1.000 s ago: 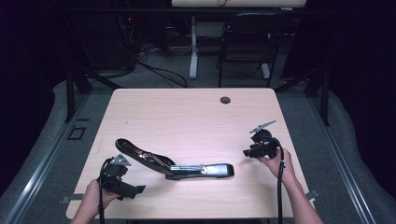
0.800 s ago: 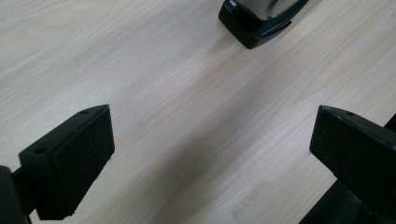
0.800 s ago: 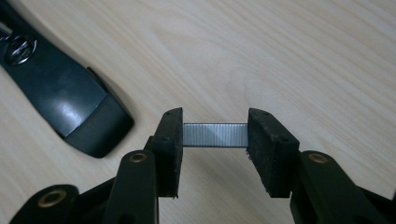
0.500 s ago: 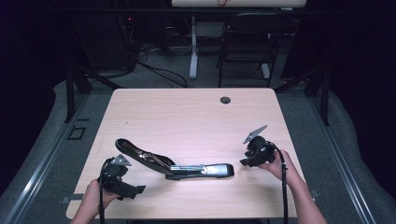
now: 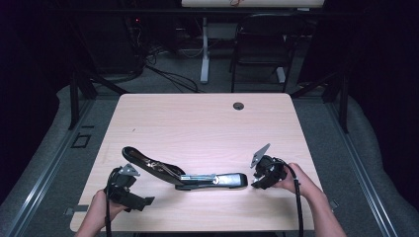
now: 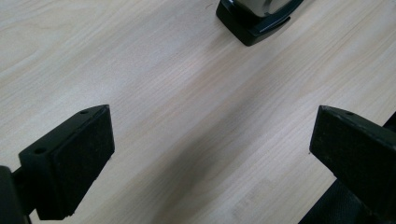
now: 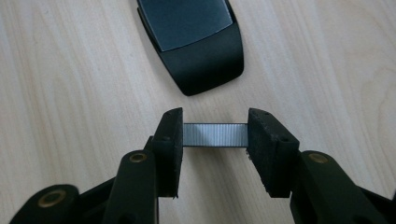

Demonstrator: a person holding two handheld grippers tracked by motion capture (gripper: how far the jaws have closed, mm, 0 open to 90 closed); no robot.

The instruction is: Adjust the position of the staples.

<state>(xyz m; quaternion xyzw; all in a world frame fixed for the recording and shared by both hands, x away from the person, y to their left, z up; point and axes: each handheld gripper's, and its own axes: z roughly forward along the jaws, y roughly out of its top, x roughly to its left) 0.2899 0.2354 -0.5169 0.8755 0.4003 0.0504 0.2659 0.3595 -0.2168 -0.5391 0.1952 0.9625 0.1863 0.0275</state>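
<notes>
1. Two tools are at work, and we judge the job to be loading staples into the opened stapler (image 5: 185,174); its lid is already swung back, so the opening step looks done

2. We see our right tool (image 7: 215,135) pinching a strip of staples (image 7: 215,135) crosswise between its pads, just short of the stapler's rounded black end (image 7: 201,60); the strip is picked up but not yet laid in the channel

3. Our left tool (image 6: 210,149) stands spread wide over bare desk (image 5: 197,123), pinching nothing, near the stapler's lifted arm

4. What is left, we reckon: seat the strip, then fold the lid shut

5. We see the stapler lying near the desk's front edge, between both hands; its long axis runs left to right across the desk, base towards our right tool, the open arm angled up and away to the left
</notes>
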